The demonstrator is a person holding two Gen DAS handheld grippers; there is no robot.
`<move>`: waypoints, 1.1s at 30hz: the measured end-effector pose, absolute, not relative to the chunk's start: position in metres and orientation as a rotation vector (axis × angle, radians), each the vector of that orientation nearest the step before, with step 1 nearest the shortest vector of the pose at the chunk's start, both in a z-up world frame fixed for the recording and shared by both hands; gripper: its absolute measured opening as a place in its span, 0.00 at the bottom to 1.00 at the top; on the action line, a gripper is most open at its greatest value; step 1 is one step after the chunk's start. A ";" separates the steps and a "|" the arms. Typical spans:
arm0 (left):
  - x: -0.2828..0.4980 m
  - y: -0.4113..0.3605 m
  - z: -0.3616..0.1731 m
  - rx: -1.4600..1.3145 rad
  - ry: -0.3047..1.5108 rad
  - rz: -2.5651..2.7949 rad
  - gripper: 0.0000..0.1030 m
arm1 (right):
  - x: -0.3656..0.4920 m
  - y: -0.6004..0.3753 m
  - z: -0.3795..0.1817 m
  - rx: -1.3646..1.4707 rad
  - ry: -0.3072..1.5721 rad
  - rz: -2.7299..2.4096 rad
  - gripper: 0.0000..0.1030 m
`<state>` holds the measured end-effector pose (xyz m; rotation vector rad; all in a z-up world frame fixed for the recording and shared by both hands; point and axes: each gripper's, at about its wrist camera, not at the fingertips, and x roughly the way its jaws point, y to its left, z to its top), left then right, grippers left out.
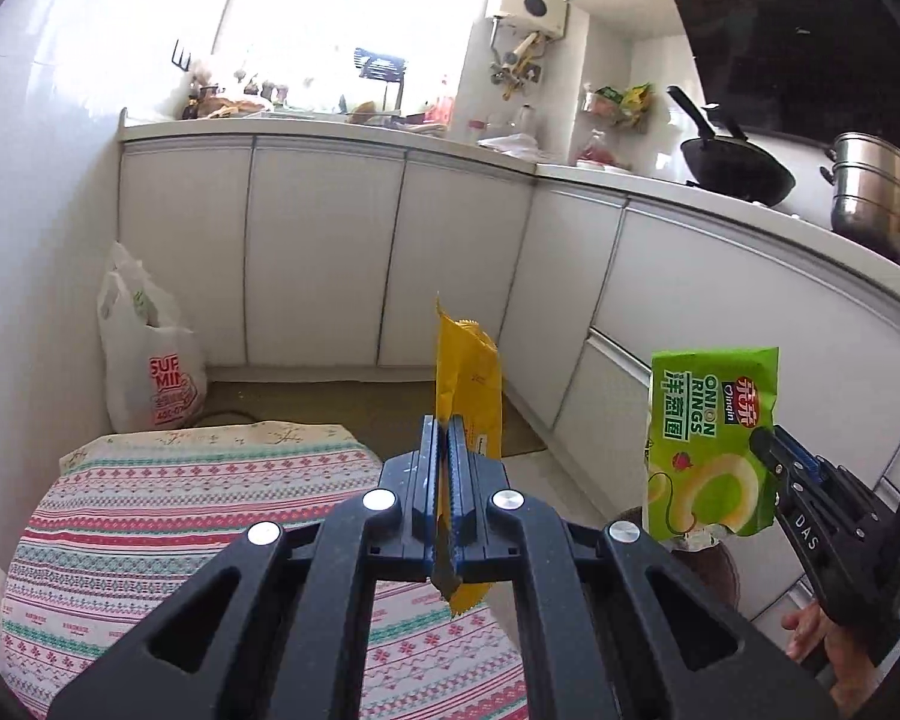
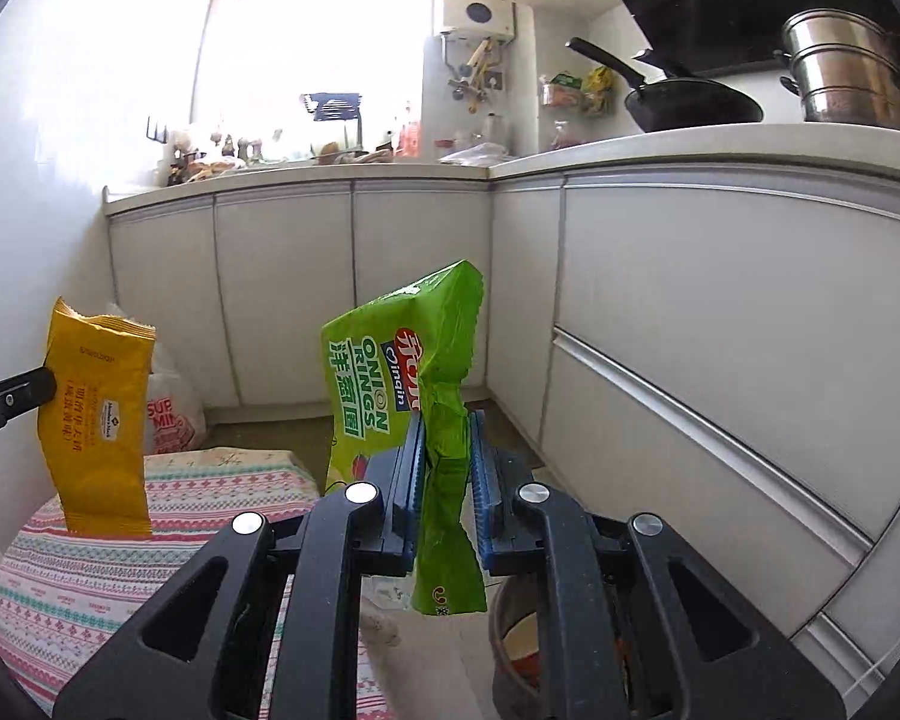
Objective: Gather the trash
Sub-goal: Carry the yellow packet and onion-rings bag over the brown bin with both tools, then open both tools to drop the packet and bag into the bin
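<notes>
White kitchen cabinets stand behind. Left tongs pinch the yellow wrapper, right tongs the green packet, both aloft. Keep both clenched until over the bin below.

Both grippers are clamping flat, each raised in the air and pointing slightly downward.

The left gripper is pinching its blue pads together with only a thin sliver between them, its black linkage arms spreading back toward the camera. The right gripper is squeezing its pads with a slightly wider gap. In the left wrist view the right gripper is sitting off to the right, near the left one, and the person's hand is gripping its black handle from below, fingers curling around it.
</notes>
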<state>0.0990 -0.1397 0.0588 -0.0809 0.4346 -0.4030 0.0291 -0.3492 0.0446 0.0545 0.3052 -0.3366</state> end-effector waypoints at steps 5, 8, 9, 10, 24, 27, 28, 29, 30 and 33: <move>0.095 -0.190 0.055 -0.108 0.421 -0.499 0.03 | 0.017 -0.388 0.043 0.088 0.291 -0.444 0.13; 0.096 -0.224 0.047 -0.103 0.434 -0.547 0.03 | 0.013 -0.418 0.037 0.120 0.302 -0.499 0.13; 0.098 -0.234 0.045 -0.103 0.445 -0.561 0.03 | 0.010 -0.428 0.034 0.130 0.308 -0.516 0.13; 0.100 -0.246 0.041 -0.108 0.459 -0.581 0.03 | 0.009 -0.437 0.031 0.137 0.316 -0.535 0.13; 0.127 -0.377 -0.016 -0.109 0.642 -0.749 0.03 | 0.004 -0.534 -0.021 0.275 0.442 -0.674 0.13; 0.137 -0.390 -0.028 -0.127 0.696 -0.783 0.04 | 0.009 -0.543 -0.028 0.305 0.459 -0.669 0.15; 0.141 -0.392 -0.031 -0.133 0.714 -0.781 0.04 | 0.011 -0.545 -0.031 0.314 0.475 -0.665 0.17; 0.146 -0.395 -0.036 -0.143 0.735 -0.774 0.04 | 0.015 -0.550 -0.035 0.325 0.494 -0.666 0.18; 0.150 -0.397 -0.040 -0.154 0.753 -0.775 0.06 | 0.017 -0.552 -0.040 0.333 0.510 -0.669 0.23; 0.156 -0.399 -0.047 -0.177 0.786 -0.782 0.19 | 0.020 -0.555 -0.048 0.348 0.535 -0.679 0.30</move>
